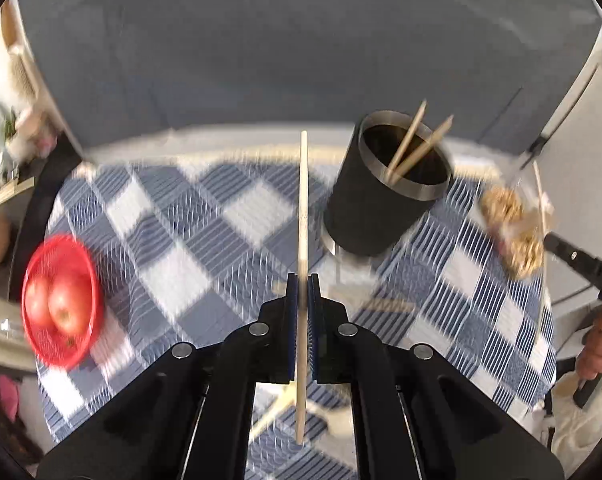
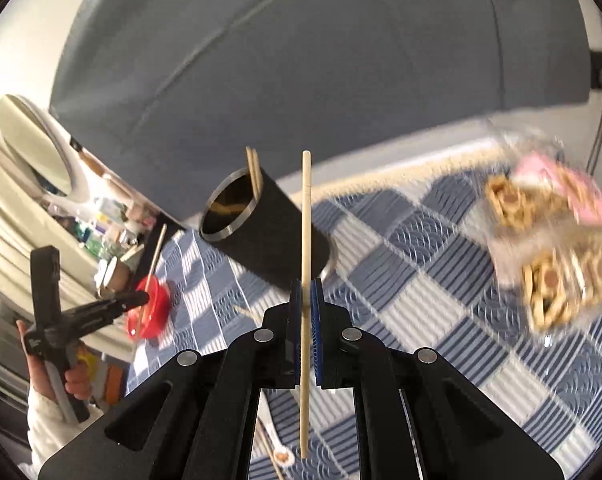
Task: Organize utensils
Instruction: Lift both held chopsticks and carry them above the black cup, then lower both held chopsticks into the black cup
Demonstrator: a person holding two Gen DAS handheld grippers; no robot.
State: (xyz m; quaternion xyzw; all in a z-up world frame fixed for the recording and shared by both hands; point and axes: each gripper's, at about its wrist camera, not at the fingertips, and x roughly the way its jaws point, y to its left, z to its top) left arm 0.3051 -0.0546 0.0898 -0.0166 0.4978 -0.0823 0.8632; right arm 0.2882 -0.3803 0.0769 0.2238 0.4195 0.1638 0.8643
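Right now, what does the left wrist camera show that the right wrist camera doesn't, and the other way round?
Only the left wrist view shows the two apples inside the red bowl. Only the right wrist view shows the oval mirror and a white spoon lying on the cloth under the gripper. Both show the black utensil holder with two chopsticks already in it, the checked tablecloth, the snack packets, and each gripper, left gripper and right gripper, shut on its own chopstick.
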